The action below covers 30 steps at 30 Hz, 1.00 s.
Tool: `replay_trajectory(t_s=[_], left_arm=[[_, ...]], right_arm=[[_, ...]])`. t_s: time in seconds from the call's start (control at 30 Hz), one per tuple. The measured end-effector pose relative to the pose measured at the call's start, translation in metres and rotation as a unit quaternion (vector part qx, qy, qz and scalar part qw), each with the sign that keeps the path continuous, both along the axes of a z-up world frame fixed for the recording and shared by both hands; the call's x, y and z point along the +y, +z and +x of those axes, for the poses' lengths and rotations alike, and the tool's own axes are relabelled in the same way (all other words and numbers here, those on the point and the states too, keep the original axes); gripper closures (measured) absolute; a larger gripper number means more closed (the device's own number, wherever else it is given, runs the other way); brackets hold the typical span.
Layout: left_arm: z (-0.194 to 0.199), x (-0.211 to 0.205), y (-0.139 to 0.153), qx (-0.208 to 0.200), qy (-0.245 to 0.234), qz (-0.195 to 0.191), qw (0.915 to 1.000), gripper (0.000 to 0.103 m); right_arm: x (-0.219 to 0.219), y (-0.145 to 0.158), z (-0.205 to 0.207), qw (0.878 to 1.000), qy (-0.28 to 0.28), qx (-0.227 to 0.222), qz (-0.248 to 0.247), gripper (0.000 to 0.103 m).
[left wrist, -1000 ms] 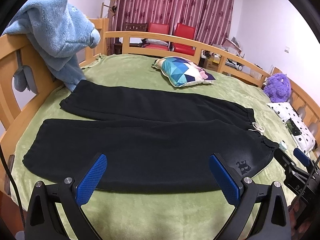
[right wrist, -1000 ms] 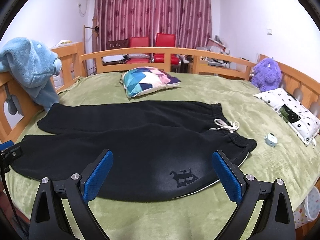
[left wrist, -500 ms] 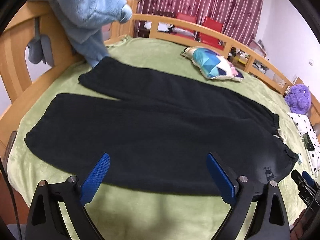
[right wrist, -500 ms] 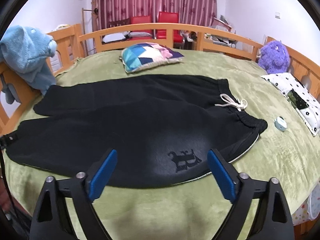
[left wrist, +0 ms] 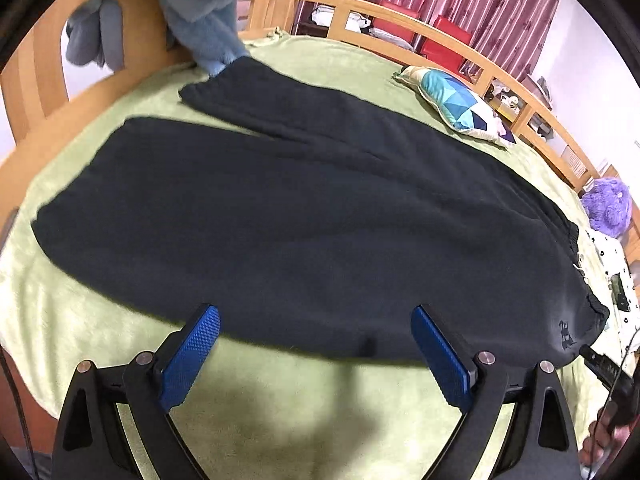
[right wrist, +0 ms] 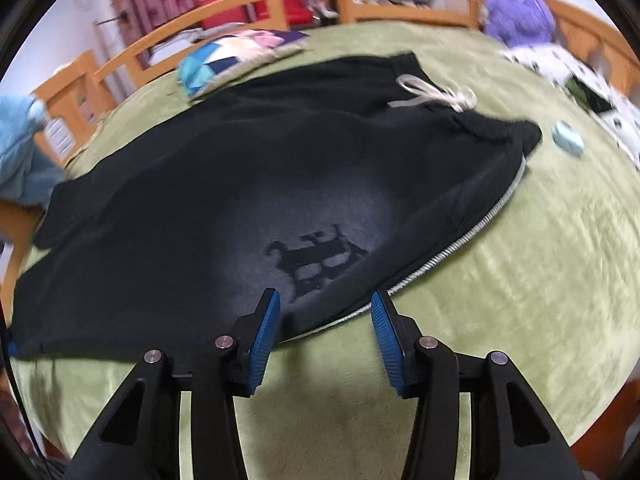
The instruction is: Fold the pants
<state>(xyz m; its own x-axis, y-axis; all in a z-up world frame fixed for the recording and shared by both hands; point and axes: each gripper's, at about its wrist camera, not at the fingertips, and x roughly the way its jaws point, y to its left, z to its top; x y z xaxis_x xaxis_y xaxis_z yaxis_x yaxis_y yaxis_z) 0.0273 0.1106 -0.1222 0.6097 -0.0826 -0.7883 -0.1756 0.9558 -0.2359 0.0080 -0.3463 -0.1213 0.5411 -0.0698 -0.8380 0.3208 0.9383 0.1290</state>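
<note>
Black pants (left wrist: 304,232) lie flat on a green blanket, legs to the left, waistband with a white drawstring (right wrist: 434,94) to the right. A dark logo (right wrist: 316,260) sits near the front hem by the waist. My left gripper (left wrist: 316,324) is wide open, just above the near edge of the front leg. My right gripper (right wrist: 324,308) is partly closed but still open, its blue pads (right wrist: 266,332) either side of the near pants edge below the logo. Neither holds anything.
A wooden bed rail (left wrist: 460,46) rings the bed. A light blue plush (left wrist: 208,4) hangs on the left headboard. A patterned pillow (left wrist: 456,100) lies at the back, a purple plush (left wrist: 606,206) and spotted cushion (right wrist: 592,88) at right. A small blue object (right wrist: 566,140) lies near the waistband.
Both grippers have moved down and closer to the near edge of the pants. The right gripper's jaws have narrowed markedly. The left gripper stays wide open.
</note>
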Motion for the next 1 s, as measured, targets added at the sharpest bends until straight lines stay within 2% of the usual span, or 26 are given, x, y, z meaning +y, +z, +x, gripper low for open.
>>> replay_trajectory(t_s=[0.23, 0.3, 0.43, 0.53, 0.63, 0.7, 0.73, 0.77, 0.8, 0.83, 0.87, 1.0], left_arm=[[-0.007, 0.01, -0.04, 0.025, -0.001, -0.055, 0.9982, 0.012], [-0.003, 0.011, -0.044, 0.021, 0.003, -0.062, 0.9978, 0.013], [0.004, 0.018, -0.045, 0.008, 0.022, -0.096, 0.9951, 0.014], [0.009, 0.024, -0.051, 0.017, 0.046, -0.106, 0.9932, 0.022], [0.018, 0.026, -0.052, 0.023, 0.059, -0.098, 0.9931, 0.037], [0.023, 0.03, -0.05, 0.028, 0.065, -0.091, 0.9933, 0.057], [0.026, 0.032, -0.049, 0.033, 0.065, -0.086, 0.9936, 0.064], [0.031, 0.033, -0.049, 0.039, 0.064, -0.076, 0.9942, 0.078], [0.033, 0.035, -0.047, 0.039, 0.064, -0.073, 0.9945, 0.086], [0.034, 0.037, -0.044, 0.035, 0.064, -0.076, 0.9944, 0.088], [0.036, 0.039, -0.039, 0.032, 0.061, -0.082, 0.9942, 0.09], [0.045, 0.037, -0.004, 0.003, 0.04, -0.068, 0.9969, 0.09]], right_arm=[[-0.027, -0.026, 0.009, 0.997, -0.05, 0.025, 0.052, 0.051], [-0.026, -0.034, 0.012, 0.996, -0.05, 0.029, 0.064, 0.05], [-0.019, -0.038, 0.012, 0.996, -0.063, 0.011, 0.062, 0.047], [-0.012, -0.041, 0.02, 0.997, -0.049, 0.005, 0.067, 0.046], [-0.005, -0.045, 0.027, 0.998, -0.049, 0.003, 0.048, 0.044], [-0.001, -0.045, 0.033, 0.998, -0.051, 0.004, 0.036, 0.045], [0.001, -0.044, 0.035, 0.998, -0.05, 0.001, 0.031, 0.054], [0.002, -0.044, 0.035, 0.999, -0.046, -0.004, 0.028, 0.061], [0.003, -0.043, 0.033, 0.999, -0.04, -0.009, 0.026, 0.072], [0.005, -0.042, 0.033, 0.999, -0.035, -0.015, 0.023, 0.082], [0.005, -0.04, 0.032, 0.999, -0.029, -0.021, 0.023, 0.085], [0.006, -0.02, 0.031, 0.998, -0.01, -0.05, 0.023, 0.089]])
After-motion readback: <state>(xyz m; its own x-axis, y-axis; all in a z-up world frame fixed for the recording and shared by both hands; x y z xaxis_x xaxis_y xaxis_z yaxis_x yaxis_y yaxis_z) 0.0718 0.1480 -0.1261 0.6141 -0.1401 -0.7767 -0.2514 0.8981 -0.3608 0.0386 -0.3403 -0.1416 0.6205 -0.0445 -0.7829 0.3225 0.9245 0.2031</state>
